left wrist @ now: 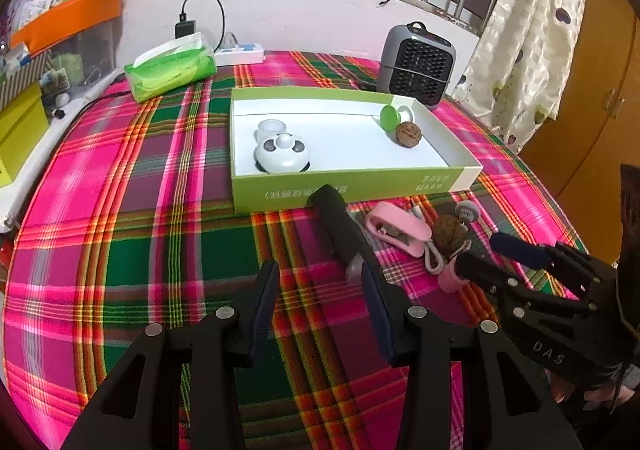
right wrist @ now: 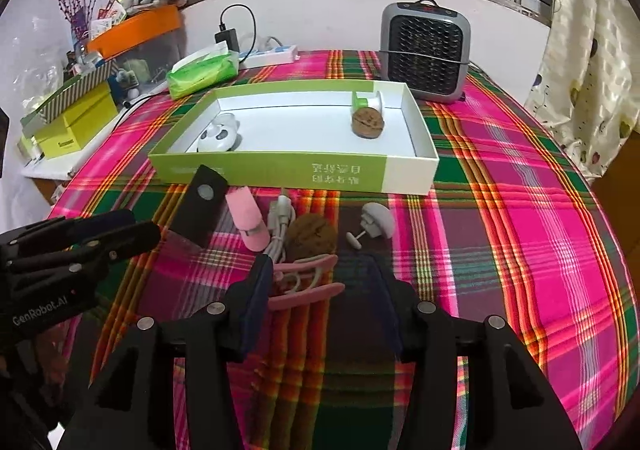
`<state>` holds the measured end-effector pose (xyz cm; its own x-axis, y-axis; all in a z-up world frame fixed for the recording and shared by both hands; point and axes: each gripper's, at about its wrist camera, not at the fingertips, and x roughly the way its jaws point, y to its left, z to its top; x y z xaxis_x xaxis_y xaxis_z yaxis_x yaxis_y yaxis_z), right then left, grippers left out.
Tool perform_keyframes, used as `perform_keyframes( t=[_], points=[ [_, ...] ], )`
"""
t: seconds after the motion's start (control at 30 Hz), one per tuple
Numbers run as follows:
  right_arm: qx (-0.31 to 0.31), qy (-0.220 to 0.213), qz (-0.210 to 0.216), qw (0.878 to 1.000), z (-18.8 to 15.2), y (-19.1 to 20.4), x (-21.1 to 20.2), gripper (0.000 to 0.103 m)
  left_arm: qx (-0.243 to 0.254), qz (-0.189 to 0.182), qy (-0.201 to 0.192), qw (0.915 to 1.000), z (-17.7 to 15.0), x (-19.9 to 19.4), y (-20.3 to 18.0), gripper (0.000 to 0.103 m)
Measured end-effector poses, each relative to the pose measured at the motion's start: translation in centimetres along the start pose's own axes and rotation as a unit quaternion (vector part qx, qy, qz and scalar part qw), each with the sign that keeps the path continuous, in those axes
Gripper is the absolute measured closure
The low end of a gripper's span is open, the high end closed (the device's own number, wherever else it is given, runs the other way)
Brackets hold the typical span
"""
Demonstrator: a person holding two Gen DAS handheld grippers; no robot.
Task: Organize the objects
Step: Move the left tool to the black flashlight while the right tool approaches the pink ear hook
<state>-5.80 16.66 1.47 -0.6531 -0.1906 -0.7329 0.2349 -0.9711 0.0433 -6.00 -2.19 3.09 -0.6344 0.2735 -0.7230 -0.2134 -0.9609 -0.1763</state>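
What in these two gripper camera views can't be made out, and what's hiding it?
- Black bar: its near end in the left wrist view, behind the left gripper.
- Pink clip: its left part in the right wrist view, behind the right gripper; contact with the jaws unclear.
- Panda-shaped gadget: lower half in the right wrist view, behind the tray wall.
- Tray lettering: too small and upside down.

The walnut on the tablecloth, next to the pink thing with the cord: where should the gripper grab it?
Grip the walnut across its round middle, coming down from above. The cord crowds its left and the pink clip its near side, so only its top is free. The right gripper is open nearby.
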Motion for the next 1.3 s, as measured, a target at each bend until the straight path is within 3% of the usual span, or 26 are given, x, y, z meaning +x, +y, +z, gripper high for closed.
perform_keyframes(
  t=[0.2, 0.43, 1.1, 1.3],
  points=[
    [-0.009, -0.017, 0.003, 1.0, 0.2, 0.6, -0.8, 0.052, 0.002, -0.001, -0.002, 1.0, 0.2, 0.0, -0.2, 0.062],
    [-0.027, 0.0, -0.004, 1.0, 0.1, 1.7, 0.1, 0.052, 0.0, 0.0, 0.0, 1.0, 0.2, 0.1, -0.1, 0.062],
    [0.042, 0.024, -0.062, 0.997, -1.8, -3.8, -0.5, 0.052, -0.003, -0.004, 0.003, 1.0, 0.9, 0.7, -0.5, 0.058],
    [0.049, 0.017, -0.04, 0.998, -1.6, -4.7, -0.5, 0.052, -0.003, -0.003, 0.009, 1.0, 1.1, 1.0, -0.7, 0.058]
  ],
)
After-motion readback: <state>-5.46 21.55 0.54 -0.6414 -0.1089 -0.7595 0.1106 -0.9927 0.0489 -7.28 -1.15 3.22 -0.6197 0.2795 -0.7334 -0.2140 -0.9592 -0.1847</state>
